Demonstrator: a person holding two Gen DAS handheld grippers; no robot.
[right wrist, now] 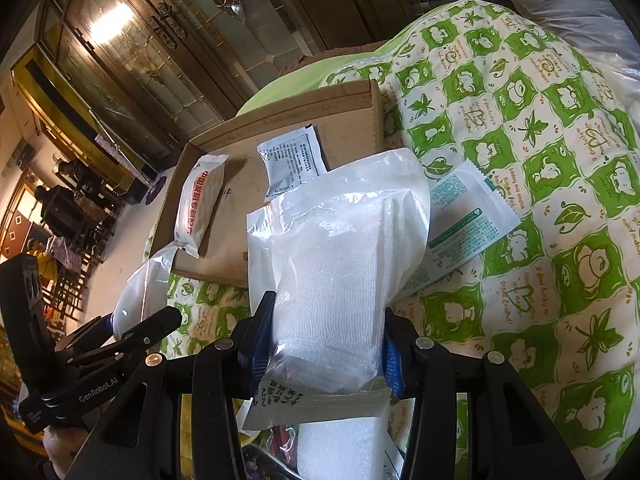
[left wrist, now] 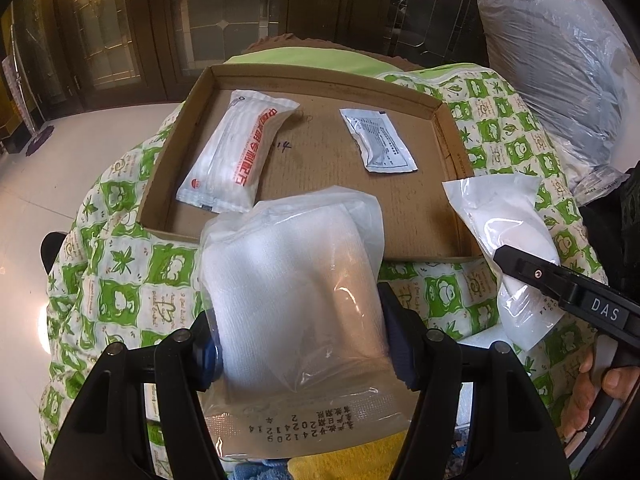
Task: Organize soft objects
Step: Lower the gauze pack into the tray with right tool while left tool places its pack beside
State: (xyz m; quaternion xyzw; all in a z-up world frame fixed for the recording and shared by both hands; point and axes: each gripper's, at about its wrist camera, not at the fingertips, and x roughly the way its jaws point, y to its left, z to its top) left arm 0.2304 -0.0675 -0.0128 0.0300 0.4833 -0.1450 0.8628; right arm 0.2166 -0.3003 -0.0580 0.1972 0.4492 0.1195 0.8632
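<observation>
My left gripper [left wrist: 302, 348] is shut on a clear bag of white gauze [left wrist: 288, 264], held above the near edge of a shallow cardboard tray [left wrist: 440, 120]. My right gripper [right wrist: 325, 346] is shut on a second gauze bag [right wrist: 336, 248], held over the tray's near right corner. Each view shows the other tool: the right gripper [left wrist: 508, 264] with its bag [left wrist: 504, 212], and the left gripper [right wrist: 140, 316] with its bag [right wrist: 144, 280]. In the tray lie a white packet with red print [left wrist: 232, 152] and a small grey-printed sachet [left wrist: 378, 140].
The tray rests on a green-and-white patterned quilt [right wrist: 540, 200]. A flat green-printed sachet [right wrist: 468, 216] lies on the quilt right of the tray. A large plastic-wrapped bundle [left wrist: 560, 60] stands at the far right. Glass-fronted wooden cabinets [left wrist: 224, 20] and pale floor lie beyond.
</observation>
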